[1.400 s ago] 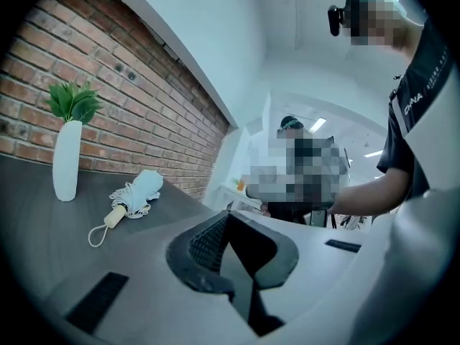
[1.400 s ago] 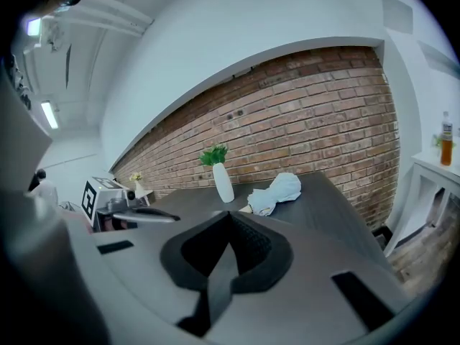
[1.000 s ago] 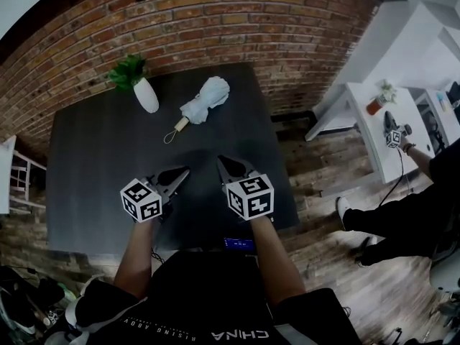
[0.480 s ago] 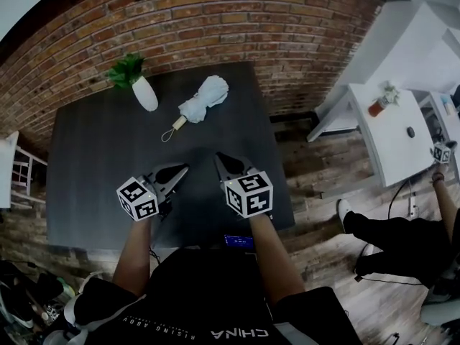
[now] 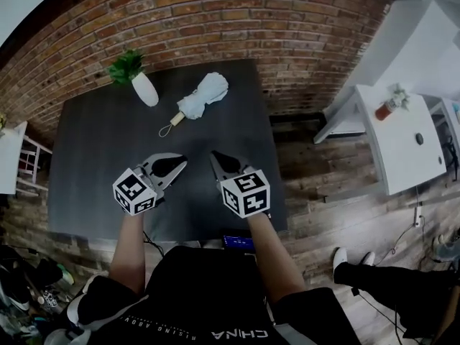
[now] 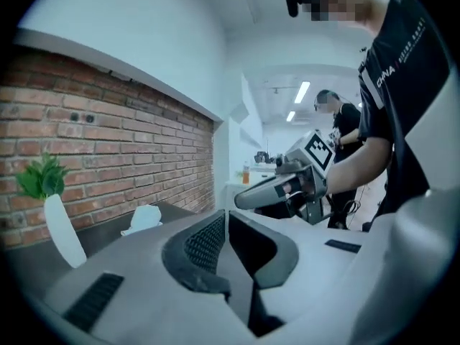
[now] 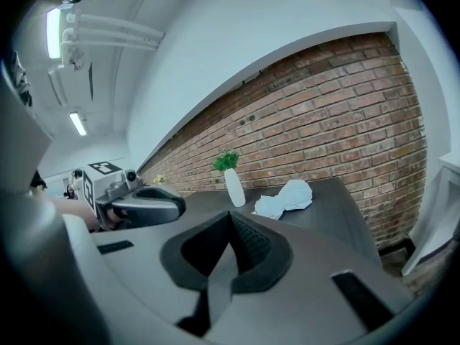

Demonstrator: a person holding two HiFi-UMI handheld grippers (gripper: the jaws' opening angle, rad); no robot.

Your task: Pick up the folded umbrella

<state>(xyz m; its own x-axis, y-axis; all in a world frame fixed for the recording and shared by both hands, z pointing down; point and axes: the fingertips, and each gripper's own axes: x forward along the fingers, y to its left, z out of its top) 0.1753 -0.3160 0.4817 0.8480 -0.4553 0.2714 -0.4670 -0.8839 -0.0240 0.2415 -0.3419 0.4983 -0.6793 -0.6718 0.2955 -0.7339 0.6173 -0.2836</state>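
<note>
The folded umbrella lies on the dark table in the upper middle of the head view. It is a pale bundle set aslant, its light handle and wrist loop pointing down and left toward the person. Just to its left, apart from it, stands a white vase with a green plant, close to the brick wall.

Both tools sit in the lower middle of the frame, near the table's front edge and well short of the umbrella. The left gripper is clenched with nothing in it, and its own view shows the two dark pads pressed together with only table beyond them. The right gripper is likewise closed and empty, its pads meeting in a thin seam. Its view has the umbrella sitting right of centre, beyond the tips, with the vase to the left of it.

This looks like the very start of the reach, with nothing touched and nothing lifted yet. The next move calls for one gripper to spread its jaws, travel across the table toward the upper part of the frame and come down over the bundle. The narrower neck near the handle seems the surer place to clamp, since the loose fabric at the fat end could slip or bunch. The vase stands close enough on the left to be knocked, so an approach from the right side looks safer
</note>
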